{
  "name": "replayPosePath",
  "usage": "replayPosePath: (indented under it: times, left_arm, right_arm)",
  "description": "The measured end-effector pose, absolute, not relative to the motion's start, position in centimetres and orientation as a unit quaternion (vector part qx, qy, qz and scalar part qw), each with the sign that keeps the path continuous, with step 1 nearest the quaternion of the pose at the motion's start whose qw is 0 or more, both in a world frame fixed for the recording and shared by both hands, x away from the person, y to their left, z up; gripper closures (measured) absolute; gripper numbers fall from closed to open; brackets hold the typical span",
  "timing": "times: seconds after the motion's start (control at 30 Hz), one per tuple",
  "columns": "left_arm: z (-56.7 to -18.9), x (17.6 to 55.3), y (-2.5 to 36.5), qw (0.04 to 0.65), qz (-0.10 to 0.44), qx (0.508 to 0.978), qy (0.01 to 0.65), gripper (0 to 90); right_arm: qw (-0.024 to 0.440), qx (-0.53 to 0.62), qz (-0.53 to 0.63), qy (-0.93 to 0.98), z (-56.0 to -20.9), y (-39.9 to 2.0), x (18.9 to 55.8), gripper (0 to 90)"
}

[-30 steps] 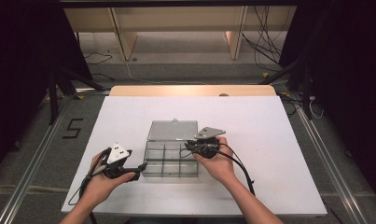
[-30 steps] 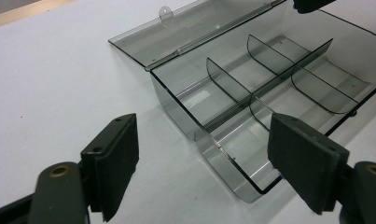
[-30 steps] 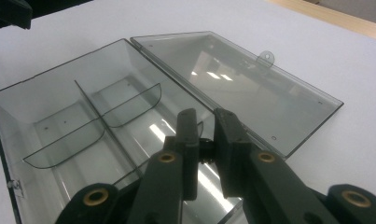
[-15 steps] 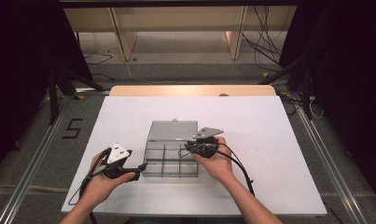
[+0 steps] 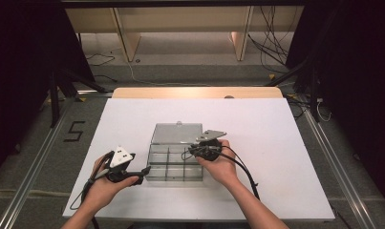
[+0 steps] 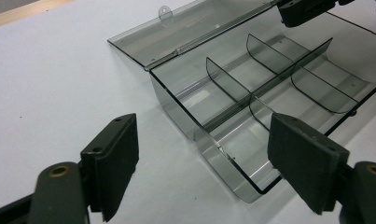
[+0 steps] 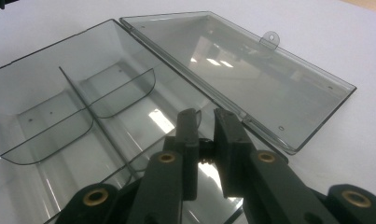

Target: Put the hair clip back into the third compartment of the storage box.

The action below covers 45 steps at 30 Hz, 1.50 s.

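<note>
On the left of the white table (image 5: 285, 157), the person's left hand (image 5: 104, 188) holds the left gripper (image 5: 143, 171) low over the tabletop, just beside the near left corner of the clear plastic box (image 5: 173, 162). In the left gripper view its two black jaws stand wide apart with nothing between them, and that corner of the box (image 6: 232, 182) lies on the table just beyond them. The box sits near the middle of the table, a little toward the person, with its lid (image 5: 176, 133) swung fully open and lying flat on the far side; thin clear dividers (image 6: 269, 79) split the tray into compartments. At the right side of the box, the right hand (image 5: 223, 167) holds the right gripper (image 5: 192, 151) reaching in over the tray. In the right gripper view its jaws are clenched almost together on a thin clear divider (image 7: 199, 123) standing in the tray near the hinge.
</note>
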<state>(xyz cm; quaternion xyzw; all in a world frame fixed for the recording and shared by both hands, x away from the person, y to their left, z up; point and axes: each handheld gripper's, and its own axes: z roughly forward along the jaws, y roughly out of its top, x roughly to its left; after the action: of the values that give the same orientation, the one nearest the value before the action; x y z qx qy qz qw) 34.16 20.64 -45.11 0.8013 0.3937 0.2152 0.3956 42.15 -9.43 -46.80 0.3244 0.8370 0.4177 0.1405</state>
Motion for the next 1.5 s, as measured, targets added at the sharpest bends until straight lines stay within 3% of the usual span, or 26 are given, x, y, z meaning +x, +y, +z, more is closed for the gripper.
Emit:
replayPosePath:
  times: [0.77,1.5]
  left_arm:
    - [-45.1,34.2,20.6,0.396,0.213,0.801,0.394,24.4]
    - [-45.1,34.1,20.5,0.396,0.213,0.802,0.394,24.4]
  right_arm:
    - [0.129,0.331,0.396,0.847,-47.4,-8.9,42.6,79.3]
    - [0.147,0.327,0.407,0.840,-45.3,-10.8,41.7,55.5]
